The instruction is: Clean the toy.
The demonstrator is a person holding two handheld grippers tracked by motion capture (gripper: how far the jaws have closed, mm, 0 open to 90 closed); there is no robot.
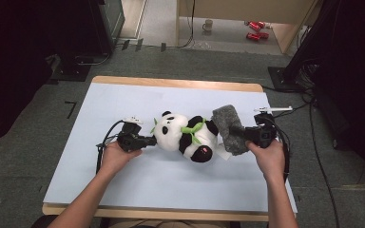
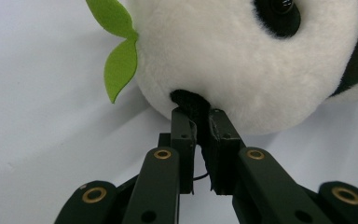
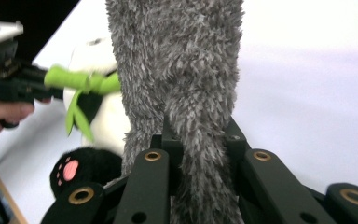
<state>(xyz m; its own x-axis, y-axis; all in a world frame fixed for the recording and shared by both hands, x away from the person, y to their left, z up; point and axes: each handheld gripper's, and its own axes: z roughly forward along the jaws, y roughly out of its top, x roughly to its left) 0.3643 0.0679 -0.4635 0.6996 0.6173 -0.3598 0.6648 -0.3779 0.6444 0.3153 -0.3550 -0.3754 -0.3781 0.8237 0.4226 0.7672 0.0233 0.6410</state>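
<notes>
On the table (image 1: 123,190): a plush panda (image 1: 186,136) is laid on its back mid-sheet, head toward the left gripper (image 1: 145,140), feet toward the right gripper (image 1: 241,132).
Left jaws: clamped together on the panda's black ear (image 2: 191,100), seen up close in the left gripper view. Looks like the toy is being pinned there so it can't slide.
Right jaws: pinched tight on a grey furry cloth (image 1: 230,128), a fold of it bunched between them (image 3: 200,154).
Cloth position: held just beside the panda's feet end, rest of it draped upward, touching or nearly touching the body.
Why it's held like that: probably so the cloth can be pulled over or rubbed along the toy while it's anchored.
Green scarf (image 1: 192,128): tied round the neck, untouched.
</notes>
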